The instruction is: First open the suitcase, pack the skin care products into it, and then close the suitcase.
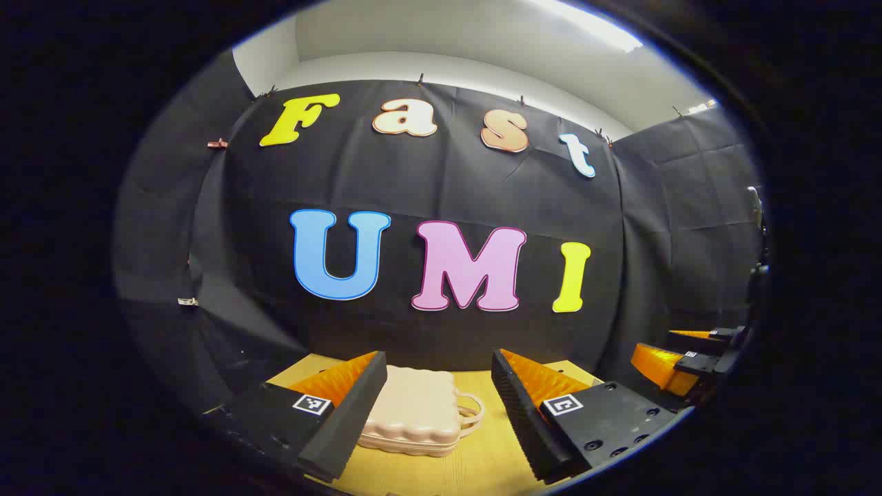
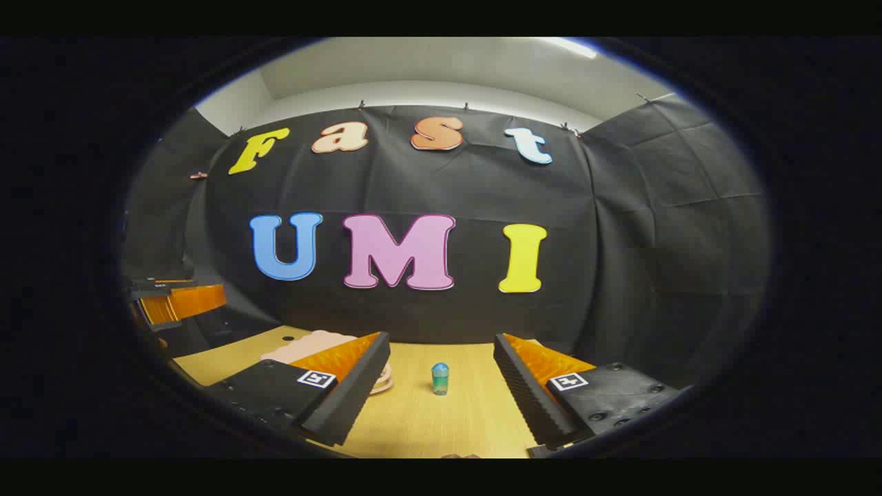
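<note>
Left gripper view: left gripper [image 1: 437, 413], fingers spread wide and empty, above a light wooden table [image 1: 482, 461]; closed pale pink ribbed hard-shell suitcase [image 1: 413, 413] lying flat between them, handle right. Right gripper view: right gripper [image 2: 441, 399] likewise spread and empty; small blue-green capped skincare bottle [image 2: 440, 378] upright mid-table, right of the suitcase [image 2: 310, 346].

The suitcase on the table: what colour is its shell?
Pale pink-beige suitcase, clearest in the left gripper view.

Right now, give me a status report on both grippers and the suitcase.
Left gripper open, empty, lined up on the suitcase. Right gripper open, empty, facing a small bottle. Suitcase shut, flat on the table. Nothing blocking.
</note>
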### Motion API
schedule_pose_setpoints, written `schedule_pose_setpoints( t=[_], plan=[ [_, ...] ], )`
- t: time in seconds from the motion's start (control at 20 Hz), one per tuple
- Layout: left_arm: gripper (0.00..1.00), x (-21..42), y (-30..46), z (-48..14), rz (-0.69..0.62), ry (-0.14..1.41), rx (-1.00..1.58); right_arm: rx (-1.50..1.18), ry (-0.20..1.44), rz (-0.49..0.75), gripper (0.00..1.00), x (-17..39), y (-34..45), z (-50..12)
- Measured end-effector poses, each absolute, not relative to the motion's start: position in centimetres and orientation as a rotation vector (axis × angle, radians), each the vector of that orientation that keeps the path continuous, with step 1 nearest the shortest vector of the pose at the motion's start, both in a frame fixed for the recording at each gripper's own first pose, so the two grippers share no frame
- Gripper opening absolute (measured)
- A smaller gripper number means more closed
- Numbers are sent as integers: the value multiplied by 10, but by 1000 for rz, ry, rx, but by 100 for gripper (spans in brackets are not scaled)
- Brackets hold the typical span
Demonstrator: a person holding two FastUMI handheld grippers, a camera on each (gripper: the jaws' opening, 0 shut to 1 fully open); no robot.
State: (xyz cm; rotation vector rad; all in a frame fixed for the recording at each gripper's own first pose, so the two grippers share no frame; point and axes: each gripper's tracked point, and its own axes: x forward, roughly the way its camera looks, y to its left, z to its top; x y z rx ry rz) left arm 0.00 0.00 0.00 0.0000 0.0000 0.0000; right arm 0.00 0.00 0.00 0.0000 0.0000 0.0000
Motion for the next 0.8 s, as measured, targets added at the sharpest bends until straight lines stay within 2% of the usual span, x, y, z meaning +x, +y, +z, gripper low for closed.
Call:
schedule_pose_setpoints(
  t=[0.15,0.3,0.8],
  plan=[
    [96,-4,2,-4,14,14,-2,1,1,10,96,-3,4,-1],
    [96,-17,-14,-2,-53,4,-51,-12,-1,21,96,-9,7,0],
    [96,-47,4,-15,-24,41,-3,-16,-10,-6,95,-32,13,4]
  ],
)
